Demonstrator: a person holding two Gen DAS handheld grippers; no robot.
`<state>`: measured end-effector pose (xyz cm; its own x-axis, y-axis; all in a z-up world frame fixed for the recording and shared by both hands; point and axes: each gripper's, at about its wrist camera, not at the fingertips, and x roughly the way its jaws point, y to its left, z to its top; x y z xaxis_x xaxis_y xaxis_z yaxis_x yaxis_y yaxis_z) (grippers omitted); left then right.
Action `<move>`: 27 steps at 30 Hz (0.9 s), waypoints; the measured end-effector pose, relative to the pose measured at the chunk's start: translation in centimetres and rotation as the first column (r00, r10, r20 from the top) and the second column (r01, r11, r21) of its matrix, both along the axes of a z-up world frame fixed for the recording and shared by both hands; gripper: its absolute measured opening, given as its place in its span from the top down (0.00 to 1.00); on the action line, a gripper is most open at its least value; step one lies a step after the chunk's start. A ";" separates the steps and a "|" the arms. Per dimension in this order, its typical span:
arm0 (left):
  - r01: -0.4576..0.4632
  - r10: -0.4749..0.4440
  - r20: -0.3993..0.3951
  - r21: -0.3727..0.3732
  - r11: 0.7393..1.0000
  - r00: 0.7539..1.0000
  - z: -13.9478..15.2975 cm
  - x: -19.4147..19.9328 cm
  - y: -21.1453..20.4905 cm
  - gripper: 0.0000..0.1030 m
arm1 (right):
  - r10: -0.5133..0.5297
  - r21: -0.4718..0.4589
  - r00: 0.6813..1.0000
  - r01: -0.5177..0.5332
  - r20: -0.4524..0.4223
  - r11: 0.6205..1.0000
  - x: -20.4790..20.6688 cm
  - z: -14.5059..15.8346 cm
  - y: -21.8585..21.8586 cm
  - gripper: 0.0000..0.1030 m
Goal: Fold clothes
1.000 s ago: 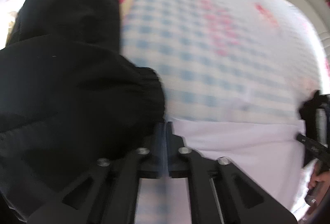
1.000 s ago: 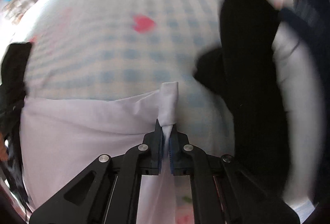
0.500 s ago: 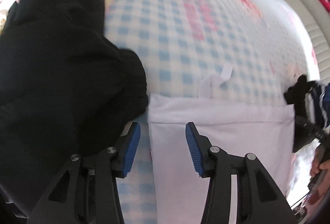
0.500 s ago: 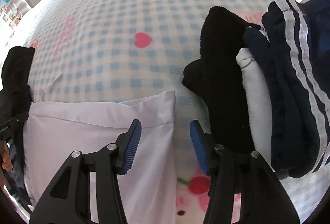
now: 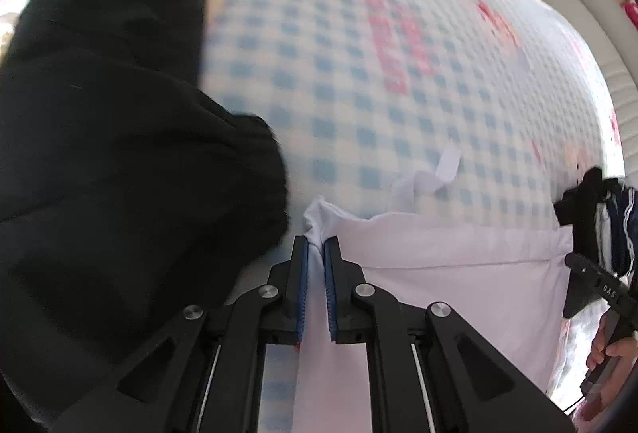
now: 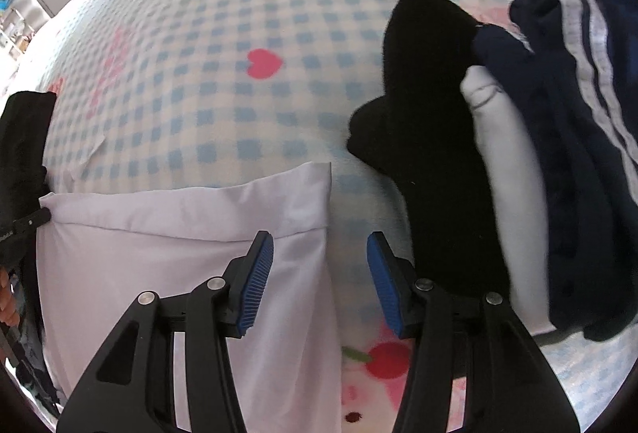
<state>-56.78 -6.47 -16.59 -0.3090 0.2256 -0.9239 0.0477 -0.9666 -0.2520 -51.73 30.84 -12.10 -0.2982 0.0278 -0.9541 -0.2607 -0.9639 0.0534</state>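
A black garment (image 5: 119,154) is seen heaped at far left on the blue-checked bedsheet (image 5: 359,74), its cuffed edge lying just beside the left tongs (image 5: 315,253). The left tongs have just been closing and are now clamped on the left corner of the white folded garment (image 5: 458,265), with fabric bunched up between the blue pads (image 5: 304,285). The white garment is spread flat on the bedsheet between the two tools. The right tongs (image 6: 321,253) are held apart above its right corner; no fabric is gripped there, and the pads are clear of it. At far right, a black sock (image 6: 430,106), a white item (image 6: 514,185) and navy striped shorts (image 6: 578,114) are stacked together.
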 end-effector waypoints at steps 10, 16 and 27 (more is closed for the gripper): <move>-0.016 0.010 0.066 0.094 0.995 0.998 -3.2 -4.1 -2.1 0.89 | 0.118 -0.099 0.987 -0.107 0.112 0.989 -2.3 -3.7 -0.7 0.43; 0.009 -0.009 0.004 0.010 1.000 1.000 -2.2 -4.7 -1.1 0.91 | 0.118 -0.108 0.992 -0.112 0.045 0.988 -1.8 -2.0 -1.1 0.90; 0.011 -0.010 0.062 -0.027 1.000 0.998 -0.5 -6.5 0.3 0.86 | 0.082 -0.037 0.992 -0.078 0.093 0.996 -2.8 -2.6 -1.0 0.79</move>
<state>-63.32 -6.18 -17.04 -0.2491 0.2032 -0.9469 0.0522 -0.9735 -0.2226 -54.50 29.81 -14.71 -0.2071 -0.0250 -0.9780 -0.1882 -0.9800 0.0649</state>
